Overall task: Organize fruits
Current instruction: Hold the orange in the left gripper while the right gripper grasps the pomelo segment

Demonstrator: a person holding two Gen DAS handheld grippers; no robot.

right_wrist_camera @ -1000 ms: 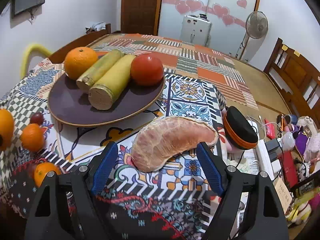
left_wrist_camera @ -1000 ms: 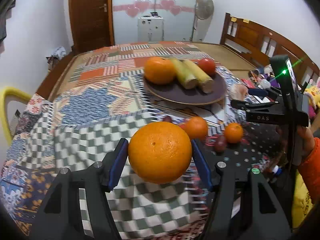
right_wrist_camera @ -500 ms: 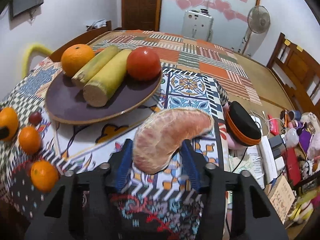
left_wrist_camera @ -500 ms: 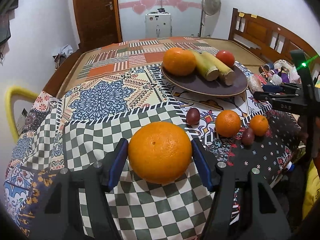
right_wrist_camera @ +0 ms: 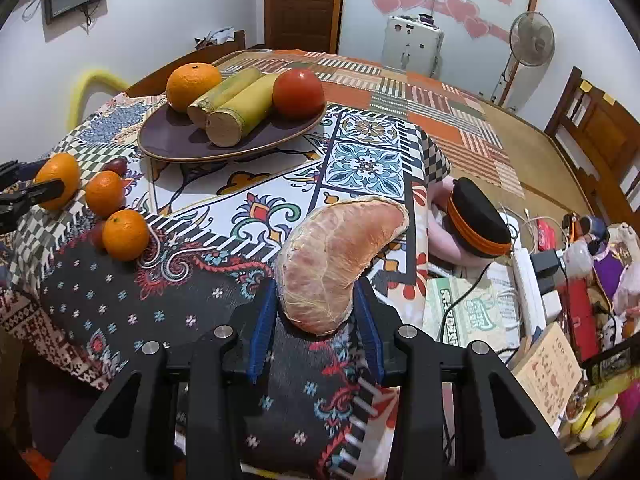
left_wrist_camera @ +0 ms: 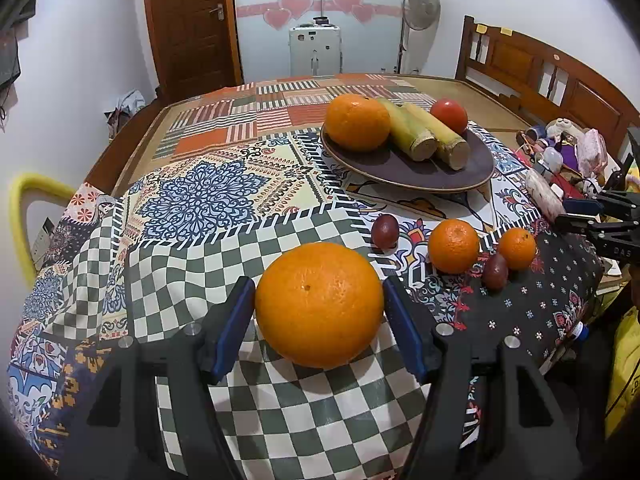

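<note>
My left gripper is shut on a large orange and holds it over the checked part of the tablecloth. My right gripper is shut on a peeled pink pomelo segment lifted above the table's near right corner. A dark oval plate holds an orange, two sugarcane pieces and a tomato; the plate also shows in the right wrist view. Two small oranges and two dark plums lie on the cloth between the plate and me.
A patterned cloth covers the table. A black and orange cap, cables and boxes crowd the right side. A yellow chair back stands at the left. A wooden bench and a fan are behind.
My right gripper has closed on the pomelo segment and lifted it. My left gripper, still holding the large orange, has drawn back and left from the plate.
</note>
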